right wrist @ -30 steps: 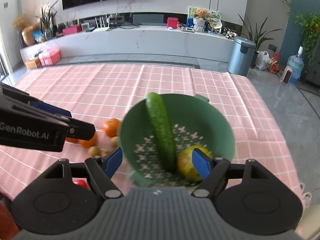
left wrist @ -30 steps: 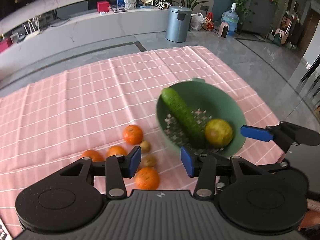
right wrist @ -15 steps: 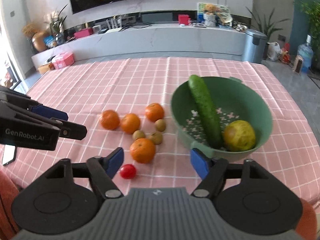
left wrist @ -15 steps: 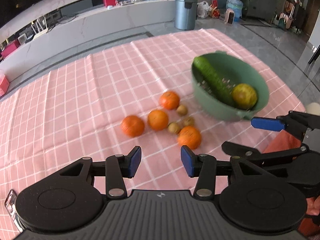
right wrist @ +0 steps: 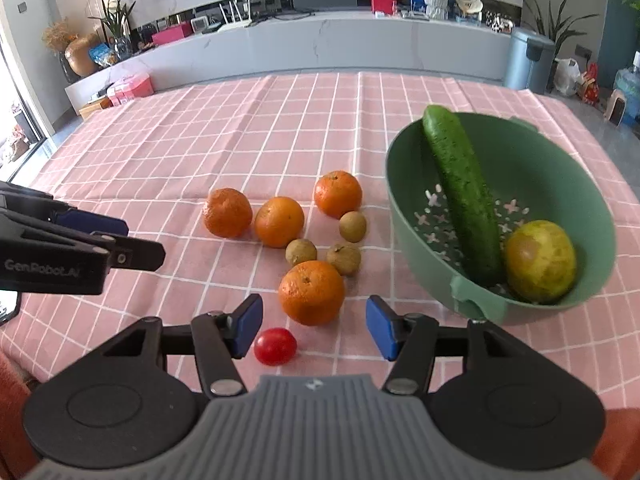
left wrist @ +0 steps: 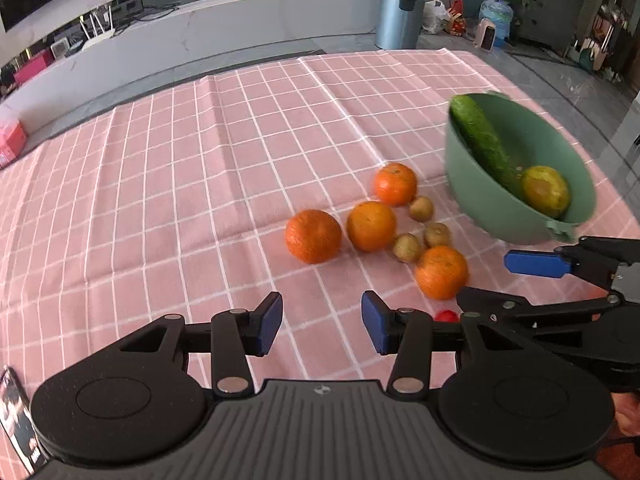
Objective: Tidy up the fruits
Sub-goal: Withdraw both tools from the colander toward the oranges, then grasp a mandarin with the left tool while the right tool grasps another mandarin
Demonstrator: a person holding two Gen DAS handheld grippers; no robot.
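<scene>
Nearest the tabletop's (right wrist: 180,152) front edge, the right gripper (right wrist: 314,326) hangs over the pink checked cloth with its blue pads partly apart; its jaws have just been closing, and nothing is gripped between them. A small red cherry tomato (right wrist: 275,346) lies on the cloth just beside its left pad, apart from it. Just beyond the gap between the pads sits the nearest orange (right wrist: 311,292). To the left, also near the front edge, the left gripper (left wrist: 322,326) is partly open and holds nothing; only bare cloth shows between its pads. A phone (left wrist: 16,416) lies at the front left corner.

Behind the nearest orange, three small brown fruits (right wrist: 301,251) are clustered close together, and three more oranges (right wrist: 279,221) sit in a loose row just past them, all near the middle of the tabletop.

Toward the right edge stands a green colander bowl (right wrist: 408,216), its near handle facing the front. Inside, a long cucumber (right wrist: 462,194) leans against the far rim, and a yellow-green round fruit (right wrist: 540,261) rests touching its lower end.

Past the far edge, on the floor, a grey bin (right wrist: 528,60) stands before a long low white cabinet (right wrist: 320,46).
</scene>
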